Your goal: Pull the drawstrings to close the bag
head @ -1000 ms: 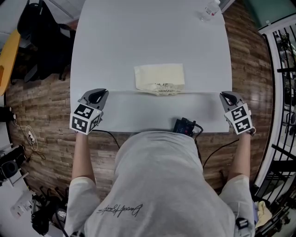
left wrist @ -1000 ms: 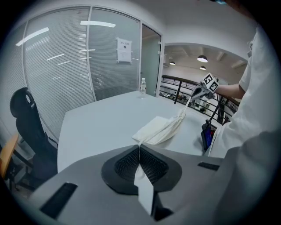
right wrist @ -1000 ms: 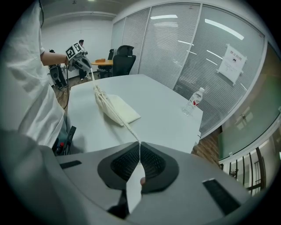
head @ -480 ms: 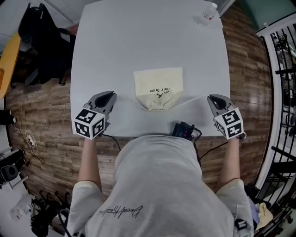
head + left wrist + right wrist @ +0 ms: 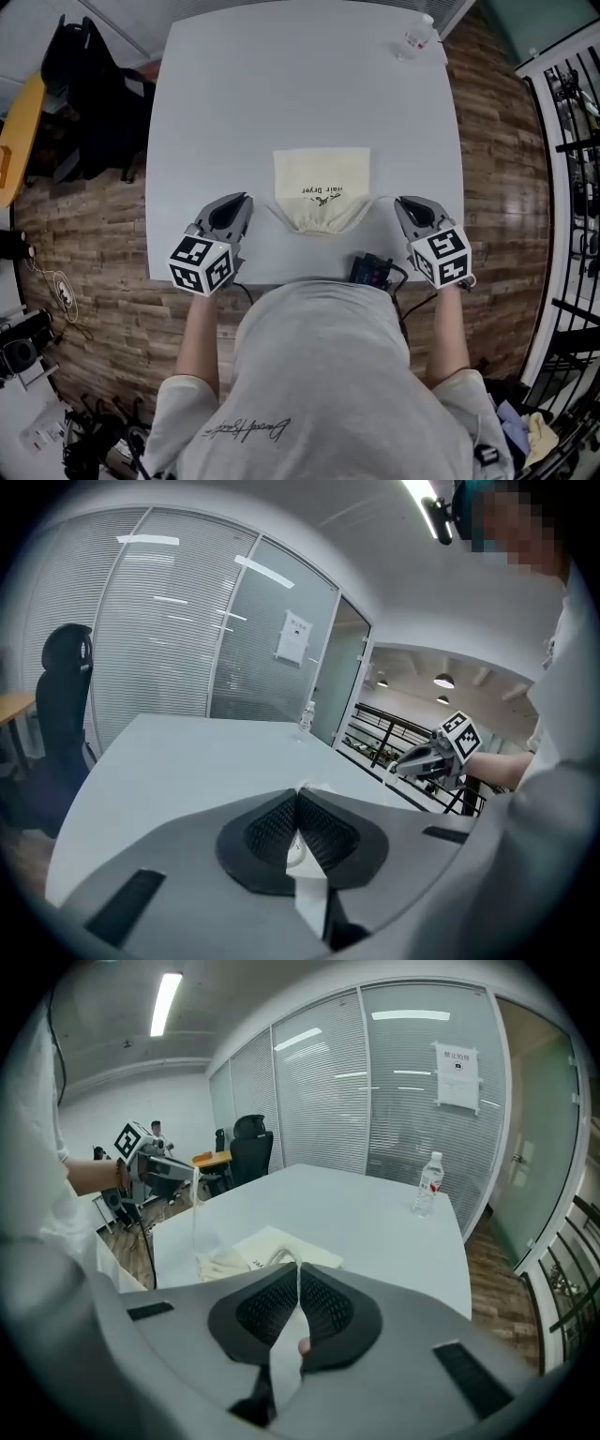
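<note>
A cream drawstring bag [image 5: 322, 180] lies flat mid-table, its gathered mouth [image 5: 323, 223] toward me. Two thin white drawstrings leave the mouth, one to each side. My left gripper [image 5: 246, 198] sits just left of the mouth, shut on the left drawstring [image 5: 298, 844]. On the other side, my right gripper [image 5: 400, 201] is shut on the right drawstring [image 5: 298, 1274]. Both strings hang in slack curves. The right gripper view shows the bag [image 5: 267, 1249] ahead and the left gripper [image 5: 155, 1164] beyond it. The left gripper view shows the right gripper [image 5: 433, 757] across from it.
A water bottle [image 5: 417, 36] stands at the far right corner of the white table [image 5: 300, 84]. A black device [image 5: 375, 270] with a cable sits at the near edge, by my right gripper. A black office chair [image 5: 84, 84] stands left of the table, a black railing [image 5: 572, 141] to the right.
Both grippers have moved inward toward the bag. The drawstrings, stretched in a straight line a second ago, now sag. The bag's mouth stays gathered.
</note>
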`<action>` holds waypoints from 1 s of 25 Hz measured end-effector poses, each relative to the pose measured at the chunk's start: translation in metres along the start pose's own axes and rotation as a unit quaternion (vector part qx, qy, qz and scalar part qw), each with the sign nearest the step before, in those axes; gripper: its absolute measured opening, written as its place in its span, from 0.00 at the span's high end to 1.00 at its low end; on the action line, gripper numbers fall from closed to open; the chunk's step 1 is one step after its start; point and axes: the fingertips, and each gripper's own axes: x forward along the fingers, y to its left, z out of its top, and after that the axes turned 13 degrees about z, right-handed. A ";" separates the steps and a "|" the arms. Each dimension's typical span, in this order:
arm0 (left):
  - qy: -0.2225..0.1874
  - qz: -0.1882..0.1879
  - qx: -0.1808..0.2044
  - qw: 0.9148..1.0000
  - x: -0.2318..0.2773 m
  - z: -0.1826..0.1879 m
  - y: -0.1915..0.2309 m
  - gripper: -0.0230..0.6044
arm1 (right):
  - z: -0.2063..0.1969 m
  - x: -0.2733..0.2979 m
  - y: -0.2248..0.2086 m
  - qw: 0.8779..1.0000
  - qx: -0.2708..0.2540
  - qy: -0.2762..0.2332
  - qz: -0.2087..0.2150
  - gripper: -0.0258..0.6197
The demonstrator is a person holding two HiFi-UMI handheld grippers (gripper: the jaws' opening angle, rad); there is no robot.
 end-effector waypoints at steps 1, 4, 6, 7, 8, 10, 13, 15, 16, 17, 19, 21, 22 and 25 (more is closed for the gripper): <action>-0.001 0.000 0.001 1.000 0.000 0.001 -0.002 0.94 | 0.003 0.001 0.003 1.000 0.005 -0.008 0.005 0.92; -0.002 -0.004 0.001 1.000 0.000 0.002 -0.011 0.94 | 0.012 0.004 0.013 0.999 0.018 -0.029 0.022 0.92; -0.003 -0.005 0.004 1.000 0.000 0.002 -0.015 0.94 | 0.017 0.006 0.020 0.999 0.020 -0.036 0.032 0.92; -0.002 -0.004 0.006 1.000 0.000 0.002 -0.016 0.95 | 0.019 0.007 0.022 0.998 0.020 -0.039 0.036 0.92; -0.001 -0.003 0.010 1.000 0.000 0.002 -0.017 0.94 | 0.021 0.007 0.024 0.998 0.021 -0.042 0.038 0.92; 0.000 -0.002 0.015 1.000 0.001 0.002 -0.018 0.95 | 0.026 0.009 0.026 0.998 0.018 -0.045 0.040 0.92; -0.003 -0.004 0.014 1.000 0.001 0.002 -0.020 0.95 | 0.029 0.010 0.025 0.998 0.009 -0.046 0.034 0.92; -0.004 -0.004 0.013 1.000 0.000 0.002 -0.021 0.94 | 0.028 0.009 0.024 0.999 0.005 -0.046 0.029 0.92; -0.004 -0.004 0.014 1.000 -0.001 0.002 -0.021 0.95 | 0.028 0.008 0.023 0.999 0.005 -0.047 0.027 0.92; -0.005 -0.004 0.014 1.000 -0.001 0.003 -0.022 0.94 | 0.028 0.007 0.022 0.998 0.006 -0.048 0.028 0.92; -0.006 -0.004 0.014 1.000 -0.001 0.003 -0.022 0.94 | 0.028 0.006 0.021 0.998 0.009 -0.049 0.030 0.92; -0.006 -0.005 0.015 1.000 -0.001 0.003 -0.023 0.94 | 0.027 0.006 0.021 0.998 0.010 -0.050 0.031 0.92; -0.005 -0.005 0.016 1.000 -0.001 0.003 -0.024 0.94 | 0.026 0.007 0.021 0.998 0.011 -0.050 0.032 0.92; -0.004 -0.008 0.021 1.000 0.001 0.003 -0.025 0.95 | 0.025 0.008 0.022 0.998 0.013 -0.051 0.034 0.92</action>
